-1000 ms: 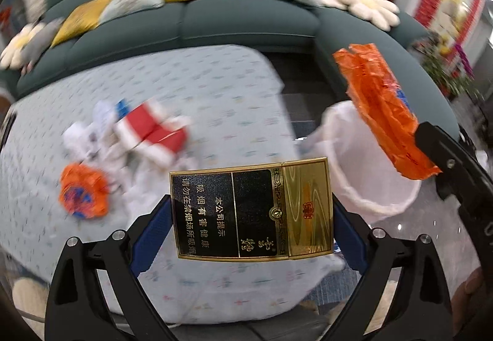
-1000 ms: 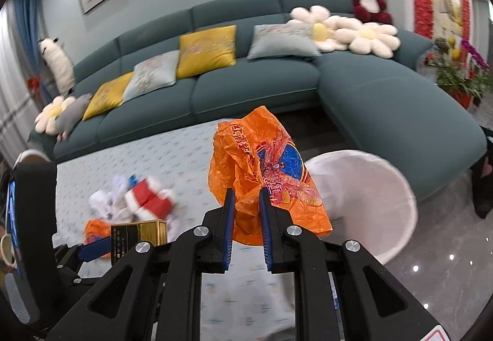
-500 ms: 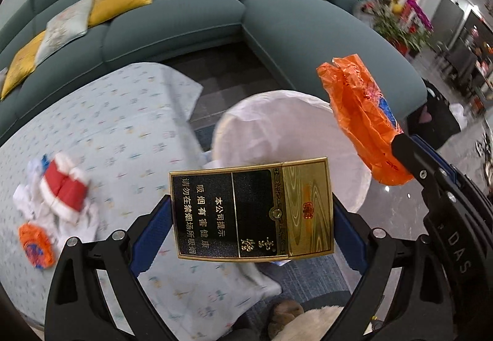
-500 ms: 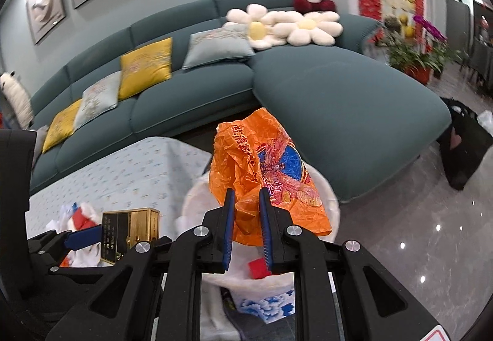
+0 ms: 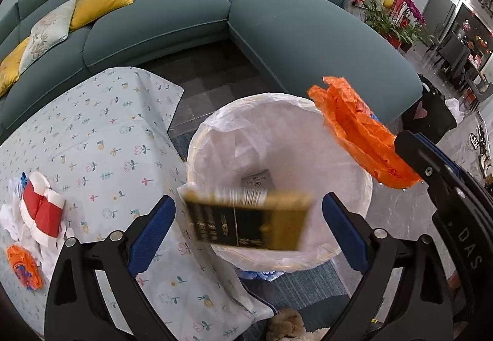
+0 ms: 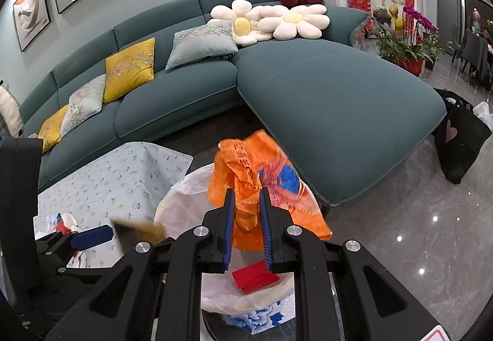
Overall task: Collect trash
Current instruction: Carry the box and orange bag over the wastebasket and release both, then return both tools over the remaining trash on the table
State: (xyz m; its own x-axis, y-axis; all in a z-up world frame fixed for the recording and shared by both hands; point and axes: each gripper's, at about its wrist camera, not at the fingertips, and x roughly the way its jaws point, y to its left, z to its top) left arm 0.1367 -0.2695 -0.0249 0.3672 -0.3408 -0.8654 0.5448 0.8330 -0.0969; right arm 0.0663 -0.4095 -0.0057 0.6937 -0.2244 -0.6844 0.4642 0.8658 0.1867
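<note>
1. My right gripper (image 6: 246, 230) pinches an orange bag (image 6: 271, 184) between its blue pads.
2. Below it sits the white-lined bin (image 6: 185, 202), a red scrap (image 6: 254, 276) inside.
3. At left, my left gripper (image 6: 92, 237) stands beside a blurred gold box (image 6: 138, 231); its grip is unclear.

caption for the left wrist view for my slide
Left gripper open, black-and-gold box dropping toward the white-lined bin.
</note>
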